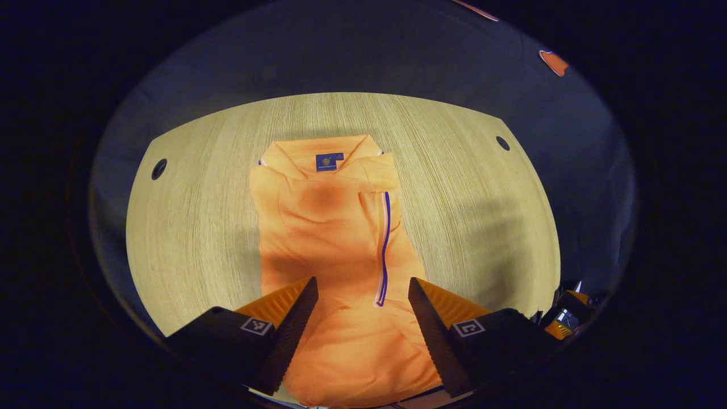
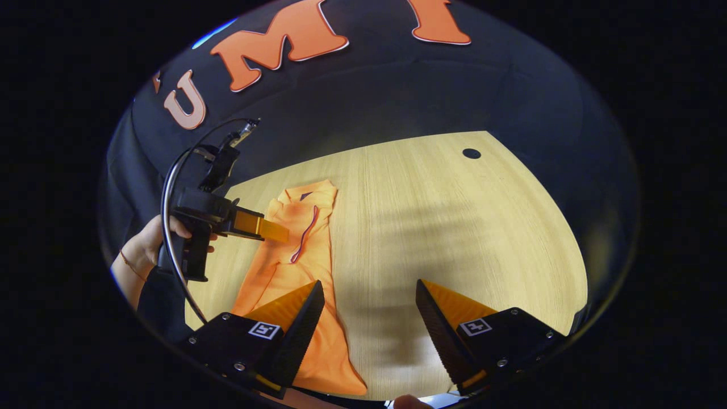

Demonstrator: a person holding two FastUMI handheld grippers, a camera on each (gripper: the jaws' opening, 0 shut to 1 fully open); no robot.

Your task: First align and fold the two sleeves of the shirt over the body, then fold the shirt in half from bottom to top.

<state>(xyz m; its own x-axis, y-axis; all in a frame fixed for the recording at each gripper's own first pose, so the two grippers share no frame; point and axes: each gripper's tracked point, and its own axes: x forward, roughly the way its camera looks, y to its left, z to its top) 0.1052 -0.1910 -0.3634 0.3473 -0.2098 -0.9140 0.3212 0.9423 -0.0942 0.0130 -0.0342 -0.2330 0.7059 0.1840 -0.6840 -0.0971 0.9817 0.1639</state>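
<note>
An orange shirt (image 1: 335,227) lies flat on the wooden table (image 1: 199,227), collar at the far end, both sleeves folded over the body. A blue and white stripe runs down the right folded sleeve. My left gripper (image 1: 362,287) hovers open above the shirt's lower half, nothing between its fingers. In the right gripper view the shirt (image 2: 295,250) lies to the left, and my right gripper (image 2: 369,289) stands open over the bare table beside the shirt's right edge. The left gripper (image 2: 272,230), held by a hand (image 2: 150,236), hangs over the shirt's middle.
The table has round cable holes near its far corners (image 1: 159,168) (image 1: 502,142) (image 2: 471,153). Black booth cloth stands behind the table. Bare wood stretches to the right of the shirt (image 2: 454,227).
</note>
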